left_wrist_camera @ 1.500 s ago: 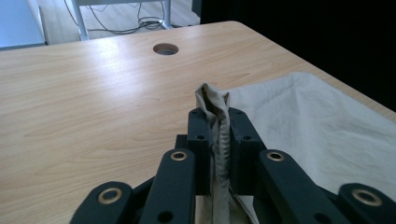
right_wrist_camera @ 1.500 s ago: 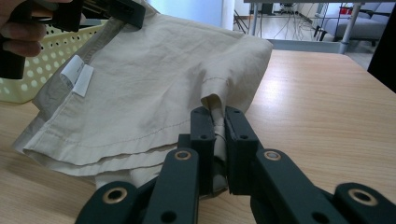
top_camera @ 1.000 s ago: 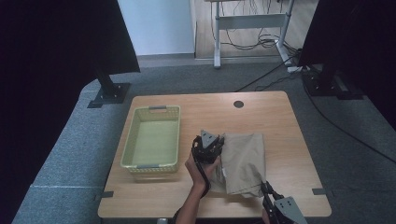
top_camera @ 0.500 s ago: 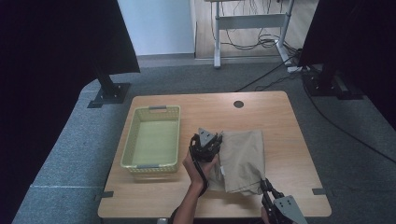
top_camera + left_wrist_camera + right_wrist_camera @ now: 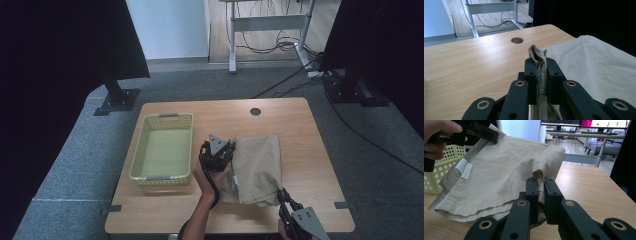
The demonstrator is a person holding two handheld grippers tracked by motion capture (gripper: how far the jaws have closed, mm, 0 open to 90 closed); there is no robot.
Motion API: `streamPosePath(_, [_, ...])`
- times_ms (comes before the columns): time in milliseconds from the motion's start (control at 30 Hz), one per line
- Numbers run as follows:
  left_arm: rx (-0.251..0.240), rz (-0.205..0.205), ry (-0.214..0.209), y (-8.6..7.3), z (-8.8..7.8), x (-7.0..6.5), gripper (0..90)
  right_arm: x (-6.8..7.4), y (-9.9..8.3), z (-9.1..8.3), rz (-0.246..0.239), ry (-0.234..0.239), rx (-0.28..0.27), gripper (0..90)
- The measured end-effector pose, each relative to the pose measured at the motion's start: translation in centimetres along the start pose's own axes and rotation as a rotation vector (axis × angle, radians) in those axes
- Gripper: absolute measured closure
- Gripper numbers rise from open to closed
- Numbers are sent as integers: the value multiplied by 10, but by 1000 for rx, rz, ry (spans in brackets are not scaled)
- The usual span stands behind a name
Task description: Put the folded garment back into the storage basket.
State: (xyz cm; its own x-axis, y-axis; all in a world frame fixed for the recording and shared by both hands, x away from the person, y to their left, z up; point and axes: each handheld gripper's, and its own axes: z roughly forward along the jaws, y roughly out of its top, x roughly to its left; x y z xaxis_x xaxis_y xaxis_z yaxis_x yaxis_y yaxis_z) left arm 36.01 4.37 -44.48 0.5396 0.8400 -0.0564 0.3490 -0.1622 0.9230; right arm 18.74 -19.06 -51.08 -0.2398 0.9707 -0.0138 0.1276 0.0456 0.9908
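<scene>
Both tongs, left and right, clench the beige garment, folded on the surface; transfer to the basket at left remains.

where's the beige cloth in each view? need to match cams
High view: cloth right of centre, beside the basket.
Left gripper view: right side, an edge pinched between the jaws.
Right gripper view: centre-left, draped.
Shared landmark: the table.
</scene>
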Motion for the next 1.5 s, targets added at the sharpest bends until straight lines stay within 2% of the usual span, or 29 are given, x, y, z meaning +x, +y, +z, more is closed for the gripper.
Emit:
streamPosePath(733, [-14, 15, 7, 12, -8, 3, 814, 3, 9, 3, -5, 8, -16, 833])
streamPosePath(1233, [-18, 15, 12, 12, -11, 6, 814, 7, 13, 5, -8, 17, -20, 833])
streamPosePath(1300, [-24, 2, 12, 12, -12, 11, 814, 9, 14, 8, -8, 23, -21, 833])
streamPosePath(1433, [-26, 2, 16, 11, -14, 13, 814, 10, 14, 8, -6, 24, -20, 833])
streamPosePath(1500, [-34, -4, 20, 12, -17, 16, 814, 16, 17, 11, -17, 32, -23, 833])
